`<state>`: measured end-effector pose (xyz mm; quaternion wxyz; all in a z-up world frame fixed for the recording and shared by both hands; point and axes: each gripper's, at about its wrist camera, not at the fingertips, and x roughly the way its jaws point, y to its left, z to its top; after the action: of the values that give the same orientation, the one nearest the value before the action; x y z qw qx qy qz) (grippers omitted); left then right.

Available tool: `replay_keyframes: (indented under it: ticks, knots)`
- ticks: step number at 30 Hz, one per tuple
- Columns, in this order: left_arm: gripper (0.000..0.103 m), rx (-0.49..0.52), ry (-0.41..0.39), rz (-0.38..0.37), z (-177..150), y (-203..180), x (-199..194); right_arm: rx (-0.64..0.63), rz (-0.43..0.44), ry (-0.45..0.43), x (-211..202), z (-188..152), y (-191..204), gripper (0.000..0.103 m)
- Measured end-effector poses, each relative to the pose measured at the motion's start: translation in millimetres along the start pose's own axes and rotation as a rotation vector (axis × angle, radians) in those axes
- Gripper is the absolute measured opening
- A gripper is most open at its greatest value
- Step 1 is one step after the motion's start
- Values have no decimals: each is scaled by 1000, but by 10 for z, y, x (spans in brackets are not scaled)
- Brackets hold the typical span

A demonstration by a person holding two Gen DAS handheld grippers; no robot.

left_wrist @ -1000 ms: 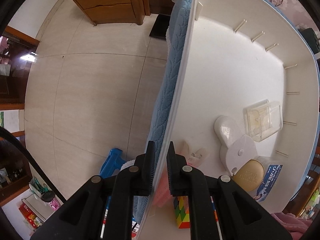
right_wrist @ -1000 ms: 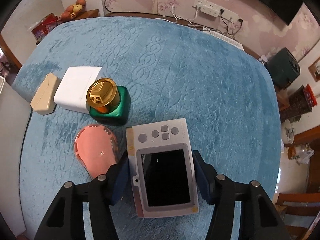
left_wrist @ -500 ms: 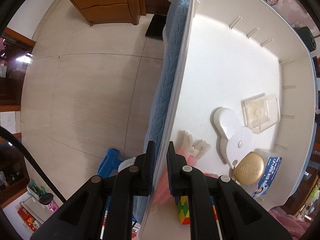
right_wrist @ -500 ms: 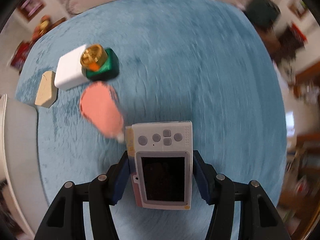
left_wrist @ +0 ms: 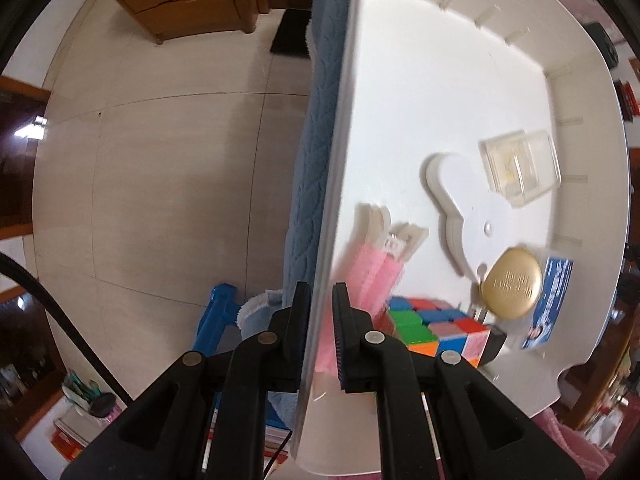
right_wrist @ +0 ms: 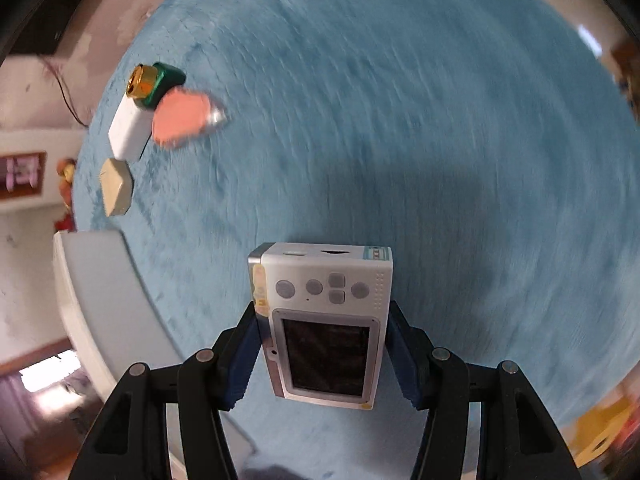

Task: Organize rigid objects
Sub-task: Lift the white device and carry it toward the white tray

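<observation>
My left gripper (left_wrist: 321, 334) is shut on the near wall of a white bin (left_wrist: 340, 128), one finger outside and one inside. In the bin lie a colour cube (left_wrist: 436, 328), a pink comb (left_wrist: 370, 270), a white mouse-shaped case (left_wrist: 460, 208), a clear box (left_wrist: 520, 166), a gold compact (left_wrist: 511, 289) and a blue packet (left_wrist: 554, 300). My right gripper (right_wrist: 324, 350) is shut on a silver handheld game console (right_wrist: 324, 320), held above the blue tablecloth (right_wrist: 400, 120). The bin's rim (right_wrist: 104, 292) shows at the left of the right wrist view.
On the cloth at the far left lie a green bottle with a gold cap (right_wrist: 154, 78), a white box (right_wrist: 128, 128), a pink oval brush (right_wrist: 184, 118) and a beige block (right_wrist: 115, 186). Tiled floor (left_wrist: 160, 180) and a wooden cabinet (left_wrist: 188, 0) lie beyond the table edge.
My right gripper has lifted the console off the cloth and swung left toward the bin. The left gripper has pulled the bin closer, and the cube shows more fully.
</observation>
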<state>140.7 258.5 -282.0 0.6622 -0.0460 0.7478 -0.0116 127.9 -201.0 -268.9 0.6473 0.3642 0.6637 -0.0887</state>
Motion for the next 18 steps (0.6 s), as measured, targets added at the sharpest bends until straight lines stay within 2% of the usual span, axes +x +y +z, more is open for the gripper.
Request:
replay_keyframes:
  ticks: [4, 8, 11, 18]
  knots:
    - [10, 38, 4, -3, -26, -16, 1, 29, 44, 12, 79, -399, -74, 59]
    - [10, 70, 14, -11, -36, -13, -2, 48, 131, 14, 82, -659, -97, 59]
    - [10, 93, 22, -12, -54, -28, 29, 40, 201, -10, 33, -871, -10, 59]
    - [10, 127, 24, -10, -63, -57, 93, -81, 336, -127, -286, -1038, 317, 59]
